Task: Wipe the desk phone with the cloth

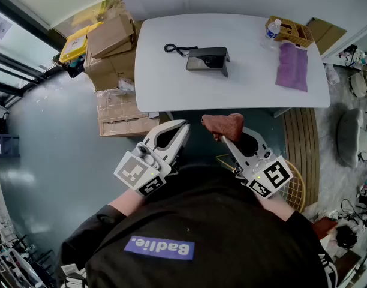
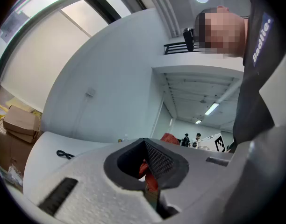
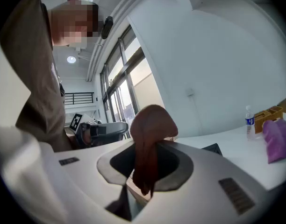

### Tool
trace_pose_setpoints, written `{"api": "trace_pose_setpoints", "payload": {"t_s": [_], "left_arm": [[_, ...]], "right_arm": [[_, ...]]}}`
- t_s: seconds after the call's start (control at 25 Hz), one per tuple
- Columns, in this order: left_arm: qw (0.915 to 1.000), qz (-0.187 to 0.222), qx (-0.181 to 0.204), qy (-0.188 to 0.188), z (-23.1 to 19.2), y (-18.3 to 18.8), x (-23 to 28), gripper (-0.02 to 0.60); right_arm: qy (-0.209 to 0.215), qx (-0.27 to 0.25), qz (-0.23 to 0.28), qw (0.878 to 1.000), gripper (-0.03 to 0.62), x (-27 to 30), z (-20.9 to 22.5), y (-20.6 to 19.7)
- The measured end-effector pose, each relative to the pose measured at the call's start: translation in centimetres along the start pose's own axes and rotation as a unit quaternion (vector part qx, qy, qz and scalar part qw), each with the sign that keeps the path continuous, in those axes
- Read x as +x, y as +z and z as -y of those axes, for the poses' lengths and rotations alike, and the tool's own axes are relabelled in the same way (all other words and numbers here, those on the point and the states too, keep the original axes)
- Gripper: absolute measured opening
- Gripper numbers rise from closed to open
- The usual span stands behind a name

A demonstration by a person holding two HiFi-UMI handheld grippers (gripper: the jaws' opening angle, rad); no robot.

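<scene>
The black desk phone point(image 1: 207, 59) sits on the white table point(image 1: 249, 92) with its coiled cord point(image 1: 172, 48) to its left. My right gripper point(image 1: 223, 138) is shut on a reddish-brown cloth point(image 1: 223, 125), held in front of the table's near edge, close to my body. In the right gripper view the cloth point(image 3: 149, 139) bunches up above the jaws and hangs between them, and a corner of the phone point(image 3: 211, 149) shows behind. My left gripper point(image 1: 182, 126) is beside it, jaws together with nothing in them. The cord point(image 2: 63, 154) also shows in the left gripper view.
A purple cloth point(image 1: 292, 66), a water bottle point(image 1: 272, 29) and a wooden box point(image 1: 289, 31) are at the table's far right. Cardboard boxes point(image 1: 111, 47) are stacked on the floor left of the table. A wicker basket point(image 1: 294, 188) stands by my right side.
</scene>
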State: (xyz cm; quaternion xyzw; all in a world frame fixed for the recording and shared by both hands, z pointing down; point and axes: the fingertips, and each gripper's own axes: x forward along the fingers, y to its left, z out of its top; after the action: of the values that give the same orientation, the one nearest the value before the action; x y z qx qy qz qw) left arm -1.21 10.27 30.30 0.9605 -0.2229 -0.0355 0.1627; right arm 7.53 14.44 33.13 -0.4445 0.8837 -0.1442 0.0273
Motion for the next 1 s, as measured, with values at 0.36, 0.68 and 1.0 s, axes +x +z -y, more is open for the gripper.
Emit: {"api": "trace_pose_setpoints", "payload": {"t_s": [0.36,0.68,1.0], "left_arm": [[1.0,0.0,0.001,0.006,0.9,-0.5,0.3,0.009],[0.9997,-0.01,0.012,0.019,2.7,-1.1,0.8,0.009],[0.9985,-0.02,0.023,0.045,4.1,-2.4,0.2,0.009]], "right_arm": [[0.008,-0.003,-0.002,1.0,0.08,-1.0,-0.1,-0.1],[0.034,-0.01,0.006,0.999,0.08,-2.3,-0.4,0.0],[0.065,0.009,0.005,0.998,0.08,-3.3,-0.6,-1.6]]}}
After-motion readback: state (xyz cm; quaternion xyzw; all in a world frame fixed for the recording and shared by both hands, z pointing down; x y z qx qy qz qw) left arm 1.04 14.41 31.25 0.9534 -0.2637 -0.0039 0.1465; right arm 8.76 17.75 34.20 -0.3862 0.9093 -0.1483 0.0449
